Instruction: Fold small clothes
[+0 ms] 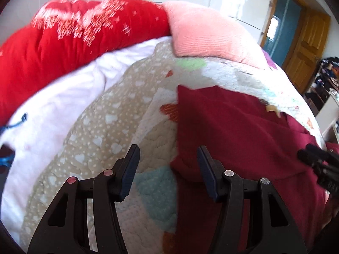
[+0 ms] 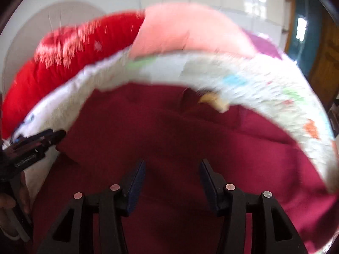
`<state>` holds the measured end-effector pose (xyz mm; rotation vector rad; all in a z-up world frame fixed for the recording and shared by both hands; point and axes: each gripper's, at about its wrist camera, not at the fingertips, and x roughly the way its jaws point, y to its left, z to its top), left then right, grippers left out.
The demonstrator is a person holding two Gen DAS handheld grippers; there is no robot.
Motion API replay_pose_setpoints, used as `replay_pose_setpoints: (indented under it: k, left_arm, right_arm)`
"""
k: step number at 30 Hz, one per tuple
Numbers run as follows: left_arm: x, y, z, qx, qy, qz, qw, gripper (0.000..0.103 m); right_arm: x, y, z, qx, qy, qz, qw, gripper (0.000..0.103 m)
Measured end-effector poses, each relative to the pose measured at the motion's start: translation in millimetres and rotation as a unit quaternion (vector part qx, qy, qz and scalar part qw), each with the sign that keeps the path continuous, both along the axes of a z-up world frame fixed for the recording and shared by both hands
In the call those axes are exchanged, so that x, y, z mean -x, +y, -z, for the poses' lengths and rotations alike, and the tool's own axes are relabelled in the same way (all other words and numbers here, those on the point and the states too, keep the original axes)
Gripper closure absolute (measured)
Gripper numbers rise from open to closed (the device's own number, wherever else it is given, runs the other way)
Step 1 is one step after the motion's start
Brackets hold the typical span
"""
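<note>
Maroon garment lay spread on the quilted bed cover, lower right of the left wrist view, filling the centre of the right wrist view. Left gripper hovered at its left edge with jaws apart, probably lining up a grab for a fold. Right gripper hung over mid-cloth, jaws apart, empty. Only the left view showed a white sheet at left.

We hold our left black plastic two-finger gripper with its dark blue padded fingers wide apart and nothing between them. Our right black plastic two-finger gripper is spread wide too. A bit of our left hand shows at the edge.
</note>
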<state>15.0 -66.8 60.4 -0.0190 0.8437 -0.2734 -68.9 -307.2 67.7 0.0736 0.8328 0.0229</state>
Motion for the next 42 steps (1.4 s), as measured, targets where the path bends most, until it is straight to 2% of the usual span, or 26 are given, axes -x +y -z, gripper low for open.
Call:
replay_pose_setpoints:
  k: [2,4,6,7,8,9,10,13,15,17,19,21,22,25,27,29,32,34,37,40,42]
  left_arm:
    - [2,-5,-7,0.005,0.001,0.009,0.9999,0.047]
    - [1,-13,-15,0.021,0.006,0.019,0.9996,0.047]
    - [-4,-23,-14,0.033,0.013,0.030,0.9989,0.044]
    - [-7,-30,-10,0.030,0.026,0.036,0.9985,0.041]
    - [-12,-39,-1,0.024,0.052,0.043,0.9975,0.041]
    - [-16,-47,6,0.021,0.071,0.051,0.9959,0.041]
    - [-17,-52,11,0.017,0.083,0.056,0.9948,0.041]
    - [-7,-65,11,-0.027,0.052,0.054,0.9968,0.041]
    - [-2,-66,8,-0.025,0.050,0.050,0.9972,0.041]
    - [3,-64,3,-0.011,0.050,0.048,0.9975,0.041]
    - [6,-61,0,-0.006,0.048,0.051,0.9975,0.041]
    - [9,-59,-3,0.000,0.048,0.052,0.9975,0.041]
    - [9,-58,-4,0.002,0.048,0.052,0.9975,0.041]
    - [9,-61,-5,0.003,0.048,0.053,0.9975,0.041]
    - [10,-64,-6,0.006,0.048,0.054,0.9973,0.041]
    - [11,-67,-8,0.009,0.049,0.056,0.9972,0.041]
    - [16,-74,-11,0.015,0.051,0.063,0.9966,0.041]
    - [21,-78,-14,0.016,0.047,0.070,0.9963,0.041]
    - [23,-83,-16,0.008,0.045,0.074,0.9962,0.041]
    - [23,-85,-17,0.010,0.049,0.072,0.9962,0.041]
    - [24,-87,-17,0.010,0.048,0.073,0.9961,0.041]
  right_arm:
    - [11,-20,-8,0.033,-0.008,0.033,0.999,0.053]
    - [11,-42,-7,0.063,0.003,0.070,0.996,0.053]
    - [10,-67,1,0.062,0.018,0.097,0.993,0.053]
    - [8,-78,8,0.059,0.031,0.109,0.992,0.053]
    - [5,-90,21,0.051,0.063,0.121,0.989,0.053]
    - [5,-95,25,0.035,0.067,0.119,0.990,0.053]
    - [10,-97,23,0.027,0.052,0.118,0.991,0.053]
    - [25,-96,5,0.031,0.043,0.110,0.993,0.053]
    - [38,-112,-10,0.065,0.029,0.130,0.989,0.053]
    - [36,-133,-15,0.122,0.040,0.171,0.977,0.051]
    - [33,-164,-11,0.175,0.071,0.212,0.959,0.050]
    - [41,-195,-4,0.202,0.105,0.246,0.942,0.050]
    - [49,-205,-1,0.199,0.113,0.257,0.939,0.050]
    - [98,-226,-1,0.170,0.105,0.281,0.939,0.050]
    - [138,-238,1,0.152,0.100,0.308,0.934,0.049]
    - [173,-249,3,0.105,0.087,0.327,0.935,0.049]
    - [203,-272,7,0.030,0.061,0.340,0.938,0.049]
    - [220,-281,10,-0.008,0.047,0.360,0.932,0.047]
    - [246,-296,8,-0.061,0.007,0.397,0.916,0.046]
    - [251,-306,14,-0.088,0.010,0.413,0.906,0.046]
    - [247,-314,25,-0.123,0.014,0.414,0.902,0.046]
